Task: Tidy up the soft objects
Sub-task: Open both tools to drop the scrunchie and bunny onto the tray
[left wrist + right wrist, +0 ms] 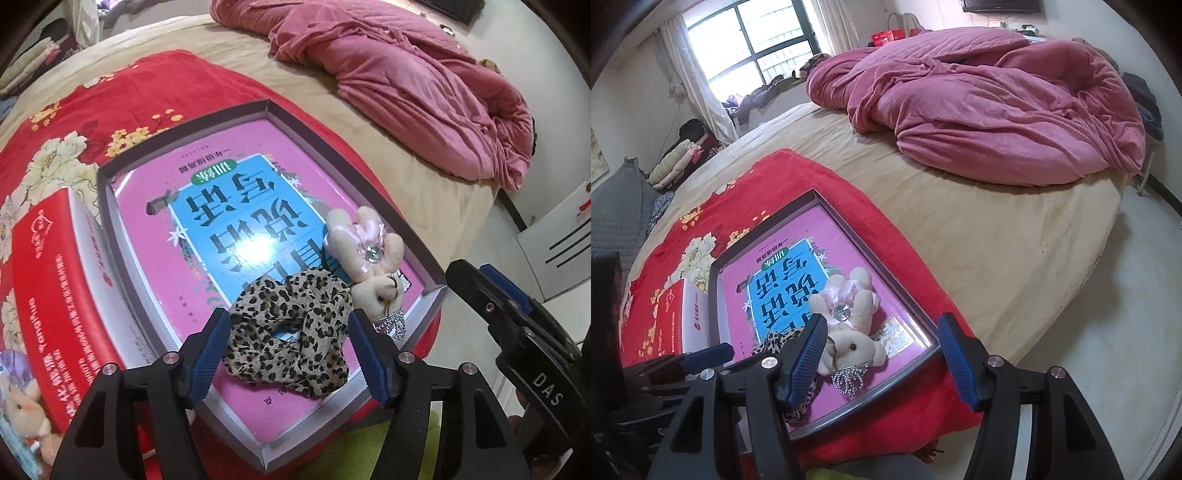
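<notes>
In the left wrist view the left hand-held gripper [290, 347] stands open astride the leopard scrunchie [291, 332] — pads clear of it. It lies lower centre in the shallow box [436, 275], beside the plush bunny [373, 258]. The right hand-held gripper [882, 354] gapes empty — the bunny just ahead.

Leopard-print scrunchie [291, 332] flat in tray [177, 133]; beige plush bunny [373, 254] lying beside, touching.

Bed [960, 229], beige sheet; crumpled pink duvet [997, 110] at far end. Barred window [753, 37], daylight, white curtain [698, 92]. Pale walls. Light floor [1126, 314]. Clothes pile [683, 155] left.
</notes>
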### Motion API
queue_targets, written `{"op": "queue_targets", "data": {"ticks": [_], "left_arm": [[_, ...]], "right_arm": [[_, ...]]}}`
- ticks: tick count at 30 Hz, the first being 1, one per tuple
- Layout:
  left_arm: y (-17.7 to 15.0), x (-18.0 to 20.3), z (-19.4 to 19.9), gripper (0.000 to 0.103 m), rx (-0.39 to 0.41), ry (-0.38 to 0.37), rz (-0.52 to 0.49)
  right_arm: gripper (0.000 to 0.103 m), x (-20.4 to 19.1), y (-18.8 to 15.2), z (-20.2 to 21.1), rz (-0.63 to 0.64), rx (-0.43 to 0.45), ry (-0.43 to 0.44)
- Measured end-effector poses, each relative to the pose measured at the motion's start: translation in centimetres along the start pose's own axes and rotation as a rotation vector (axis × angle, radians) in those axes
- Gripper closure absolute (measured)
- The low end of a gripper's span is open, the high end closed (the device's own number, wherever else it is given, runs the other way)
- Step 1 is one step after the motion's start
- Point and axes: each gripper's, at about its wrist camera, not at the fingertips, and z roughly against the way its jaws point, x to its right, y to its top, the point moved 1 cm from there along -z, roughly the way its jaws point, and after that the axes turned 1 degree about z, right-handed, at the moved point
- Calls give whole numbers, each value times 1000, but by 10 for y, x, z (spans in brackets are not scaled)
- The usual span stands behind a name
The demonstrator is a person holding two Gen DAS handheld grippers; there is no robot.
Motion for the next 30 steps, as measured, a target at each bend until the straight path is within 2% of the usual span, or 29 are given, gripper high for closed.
{"op": "queue_targets", "data": {"ticks": [5,13,22,30], "left_arm": [[0,0,13,29,29,-1,-2],[-5,-3,38,27,77,4,2],[-19,-19,71,25,119,24,24],[-36,-42,105,25,173,34,83]], "right_arm": [[40,-3,1,4,11,7,-3],[33,-11,4,16,27,25,-11],[30,-31,4,35,73,51,-15],[27,-51,7,57,101,89,-8]]}}
